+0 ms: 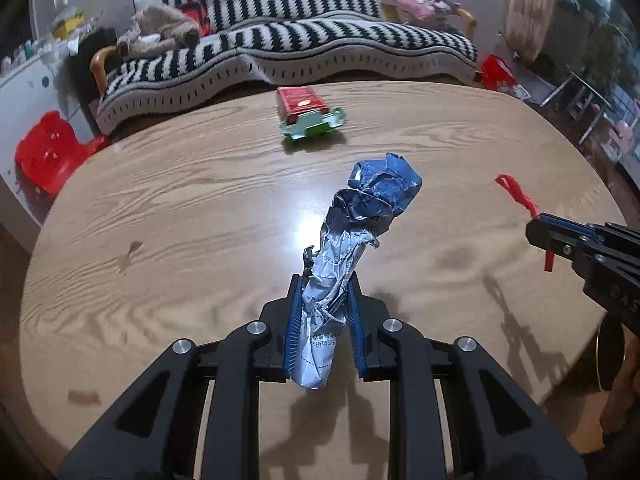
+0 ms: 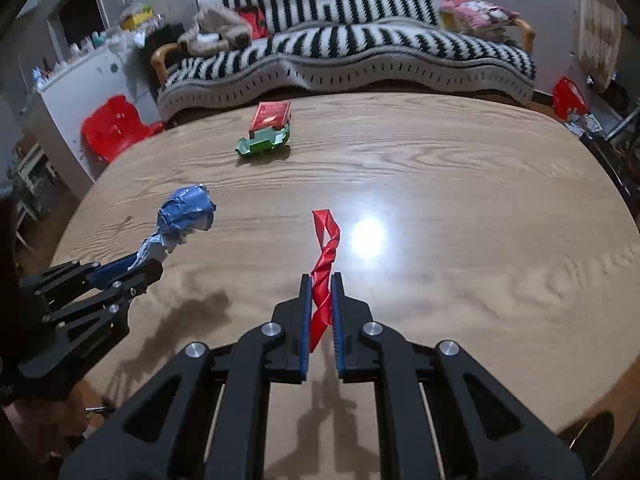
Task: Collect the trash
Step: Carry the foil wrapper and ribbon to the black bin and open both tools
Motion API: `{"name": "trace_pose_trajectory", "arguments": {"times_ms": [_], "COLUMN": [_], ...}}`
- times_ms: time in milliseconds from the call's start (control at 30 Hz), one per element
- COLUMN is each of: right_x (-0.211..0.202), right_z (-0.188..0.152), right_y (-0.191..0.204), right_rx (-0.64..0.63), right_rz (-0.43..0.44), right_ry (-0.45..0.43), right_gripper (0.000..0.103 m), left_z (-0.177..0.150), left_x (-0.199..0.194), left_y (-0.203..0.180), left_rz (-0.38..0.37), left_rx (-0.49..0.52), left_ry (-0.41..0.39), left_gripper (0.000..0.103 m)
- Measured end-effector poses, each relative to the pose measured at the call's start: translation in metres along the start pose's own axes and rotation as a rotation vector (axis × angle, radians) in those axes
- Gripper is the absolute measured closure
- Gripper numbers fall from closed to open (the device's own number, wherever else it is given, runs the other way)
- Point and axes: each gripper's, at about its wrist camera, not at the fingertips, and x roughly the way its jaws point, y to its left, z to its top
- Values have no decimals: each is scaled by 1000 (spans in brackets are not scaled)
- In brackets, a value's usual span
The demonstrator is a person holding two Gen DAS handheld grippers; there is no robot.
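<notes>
My left gripper (image 1: pixel 323 280) is shut on a crumpled blue and silver wrapper (image 1: pixel 360 224) and holds it above the wooden table (image 1: pixel 180 208). The wrapper also shows in the right wrist view (image 2: pixel 184 216), with the left gripper (image 2: pixel 146 266) at the left. My right gripper (image 2: pixel 321 278) is shut on a twisted red strip (image 2: pixel 325 260) above the table (image 2: pixel 480 208). In the left wrist view the right gripper (image 1: pixel 536 230) and the red strip (image 1: pixel 516 194) are at the right edge. A red box (image 1: pixel 300 102) and a flattened green carton (image 1: pixel 314 126) lie at the table's far side.
A striped black and white sofa (image 1: pixel 280 48) stands behind the table, with a plush toy (image 1: pixel 160 32) and pink items (image 1: pixel 420 2) on it. A red plastic chair (image 1: pixel 48 152) is at the left. A red bag (image 1: pixel 496 72) sits on the floor at the right.
</notes>
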Motion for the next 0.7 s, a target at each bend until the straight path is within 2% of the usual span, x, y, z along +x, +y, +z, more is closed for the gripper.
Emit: {"name": "trace_pose_trajectory", "arguments": {"times_ms": [100, 300, 533, 700], "right_x": [-35, -73, -96, -116], "right_z": [-25, -48, -57, -68], "right_y": [-12, -39, -82, -122], "right_rx": [15, 41, 91, 138], "right_rz": [0, -26, -65, -112], "right_ry": [-24, -66, -90, -113], "right_gripper": [93, 93, 93, 93], "left_z": [-11, -22, -12, -1], "left_x": [-23, -46, -36, -28], "left_y": [-16, -48, -77, -124], "left_rz": [-9, -77, -101, -148], "left_rx": [12, 20, 23, 71], "left_ry": [-25, -39, -46, -59], "left_gripper": [82, 82, 82, 82]}}
